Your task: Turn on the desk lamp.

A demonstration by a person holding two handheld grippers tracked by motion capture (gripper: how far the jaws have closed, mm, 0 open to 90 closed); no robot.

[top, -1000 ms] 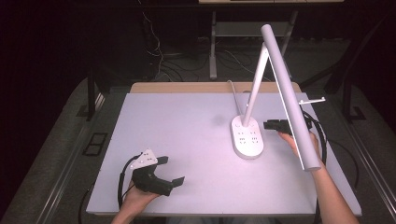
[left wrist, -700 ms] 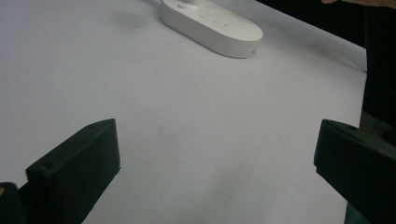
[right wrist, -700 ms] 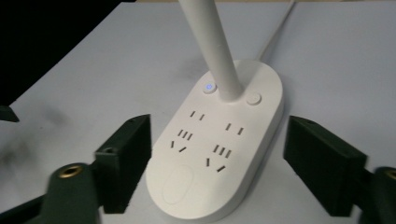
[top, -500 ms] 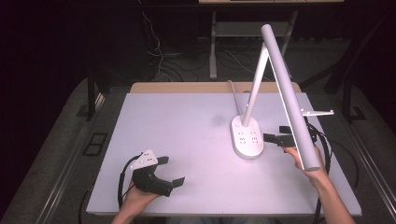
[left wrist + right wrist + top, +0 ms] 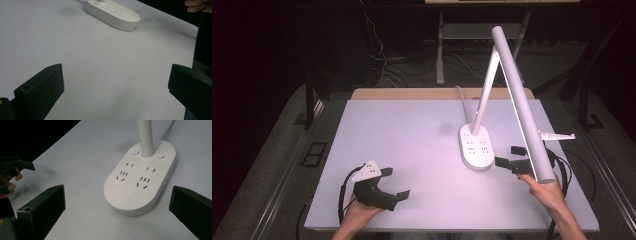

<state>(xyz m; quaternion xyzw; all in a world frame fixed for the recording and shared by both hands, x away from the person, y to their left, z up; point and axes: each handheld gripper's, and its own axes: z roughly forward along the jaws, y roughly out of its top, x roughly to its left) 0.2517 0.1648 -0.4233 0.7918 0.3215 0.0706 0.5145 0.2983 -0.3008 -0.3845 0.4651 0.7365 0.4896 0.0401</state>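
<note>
From the high view we see a pale, matte table top [image 5: 412, 135] with a wooden strip along its far edge. On its right half stands a white desk lamp [image 5: 492, 95]: a smooth oval plastic base [image 5: 476, 146] with rows of socket slots, a thin straight stem rising from the far end of the base, and a long round tube head slanting down toward the person's right side. A white cord leaves the base toward the far edge. The right gripper [image 5: 511, 157], black and blocky, sits just right of the base with its jaws spread, pointing at it but apart from it; the right hand [image 5: 546, 191] holds it from behind, partly under the lamp's tube. Near the front left corner the left gripper [image 5: 394, 182], topped by a grey three-cornered plate, rests in the left hand [image 5: 357, 210], jaws parted and holding nothing.

In the left gripper view we see its two square black jaws wide apart over bare, faintly grainy table, with the glossy base [image 5: 112, 13] well ahead.

In the right gripper view the dark jaws stand spread to either side of the near end of the base [image 5: 140, 182], not touching it. The base carries two groups of slots, an oval pad, a lit blue button and a plain round button beside the stem [image 5: 145, 137].
</note>
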